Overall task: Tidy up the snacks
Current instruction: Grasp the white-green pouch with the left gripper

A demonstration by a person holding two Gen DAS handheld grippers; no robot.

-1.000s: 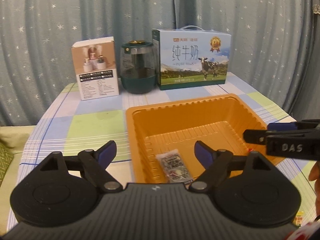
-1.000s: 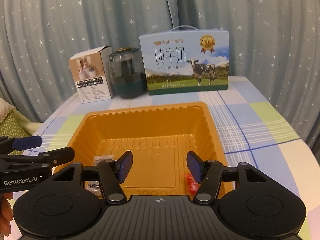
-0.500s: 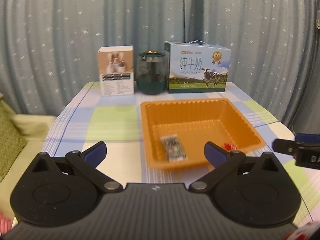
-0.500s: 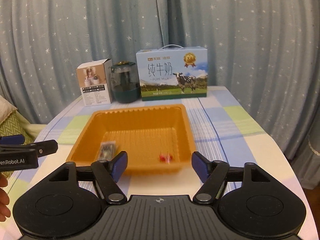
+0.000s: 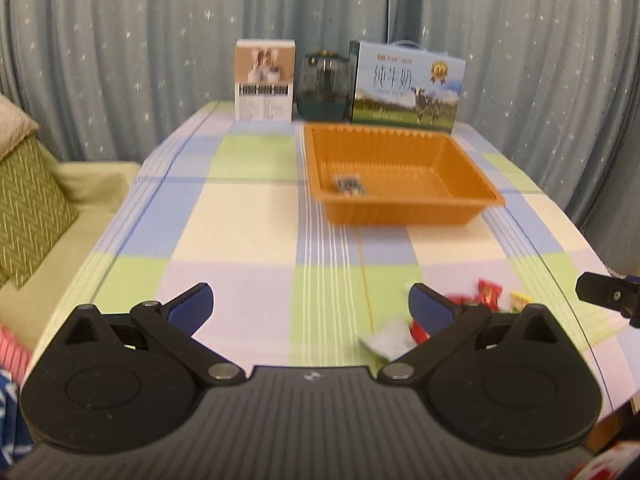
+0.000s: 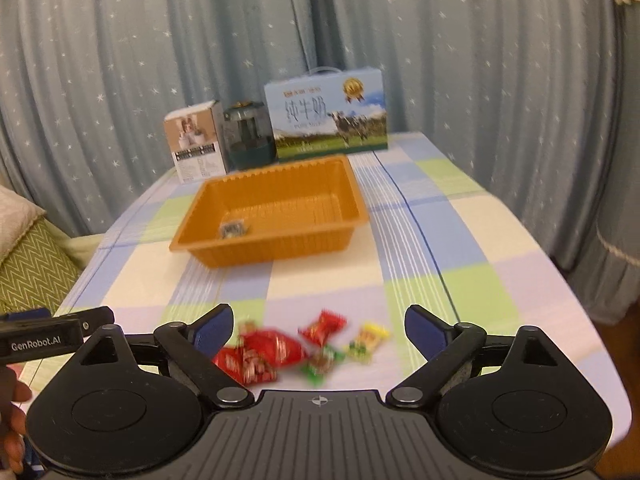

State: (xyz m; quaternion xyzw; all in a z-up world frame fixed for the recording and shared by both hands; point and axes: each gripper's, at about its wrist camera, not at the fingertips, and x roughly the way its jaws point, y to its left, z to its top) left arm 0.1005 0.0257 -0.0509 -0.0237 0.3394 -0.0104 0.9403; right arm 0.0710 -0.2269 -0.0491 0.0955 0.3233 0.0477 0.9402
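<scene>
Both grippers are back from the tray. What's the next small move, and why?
Probably lower the right gripper onto the red candy lying loose between its fingers. Its jaws have just been opening, with nothing gripped, and the snack pile sits on the tablecloth right under it. The orange tray holds only one packet in view, so more need moving.
</scene>
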